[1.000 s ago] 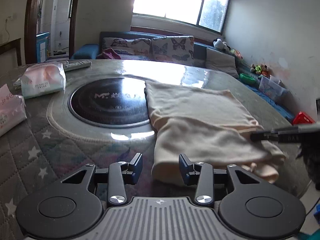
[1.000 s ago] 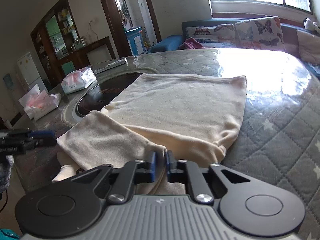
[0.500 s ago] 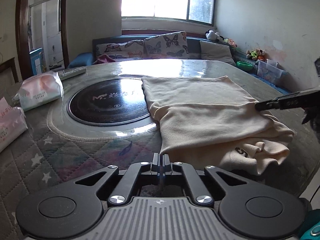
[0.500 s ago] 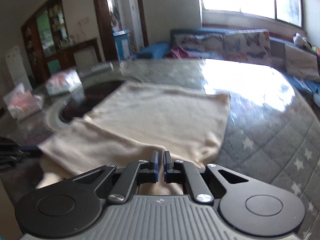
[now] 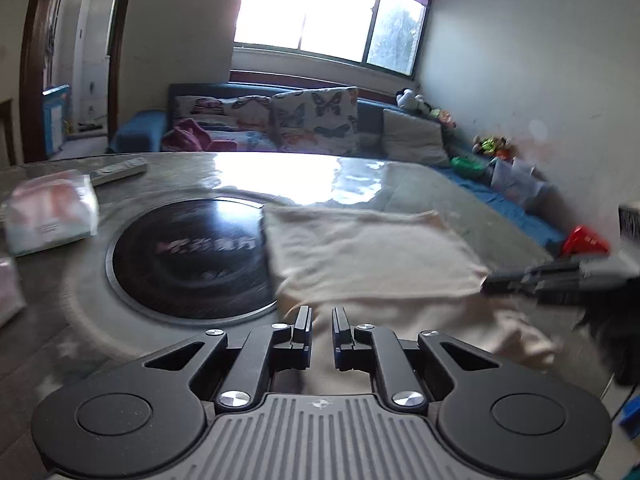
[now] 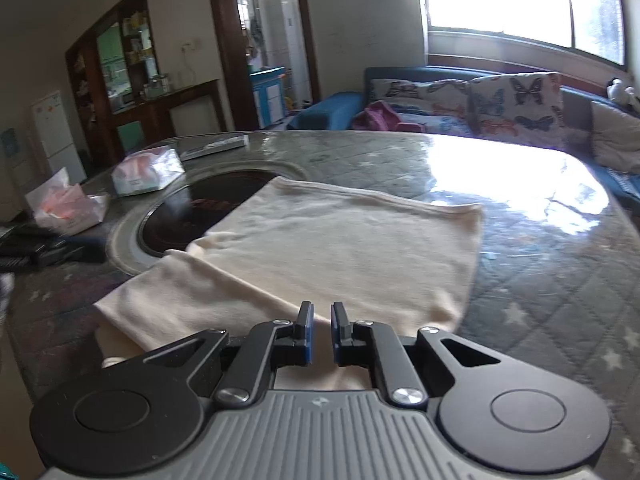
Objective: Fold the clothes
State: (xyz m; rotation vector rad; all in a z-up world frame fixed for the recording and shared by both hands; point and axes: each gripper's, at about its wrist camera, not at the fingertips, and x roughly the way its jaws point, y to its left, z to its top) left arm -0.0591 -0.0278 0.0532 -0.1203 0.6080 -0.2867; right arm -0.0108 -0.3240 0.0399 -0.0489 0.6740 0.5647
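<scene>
A cream garment (image 5: 372,256) lies folded on the quilted table top, its near end bunched at the table's front edge. In the left wrist view my left gripper (image 5: 321,328) hovers over the garment's near left part, its fingers a narrow gap apart with nothing clamped between them. My right gripper (image 6: 320,330) stands over the near right part of the garment (image 6: 340,248), also slightly open, and the cloth lies loose beneath it. The right gripper's dark tip (image 5: 492,284) shows at the garment's right side. The left gripper (image 6: 60,254) is a dark blur at the left.
A round black hob plate (image 5: 188,256) is set into the table left of the garment. Tissue packs (image 5: 48,216) and a remote (image 5: 118,172) lie at the far left. A sofa with butterfly cushions (image 6: 512,100) stands beyond the table. The table edge runs just below both grippers.
Both grippers were shut half a second ago and now stand slightly open. The left one has moved right and forward over the garment. The garment's near fold lies flatter.
</scene>
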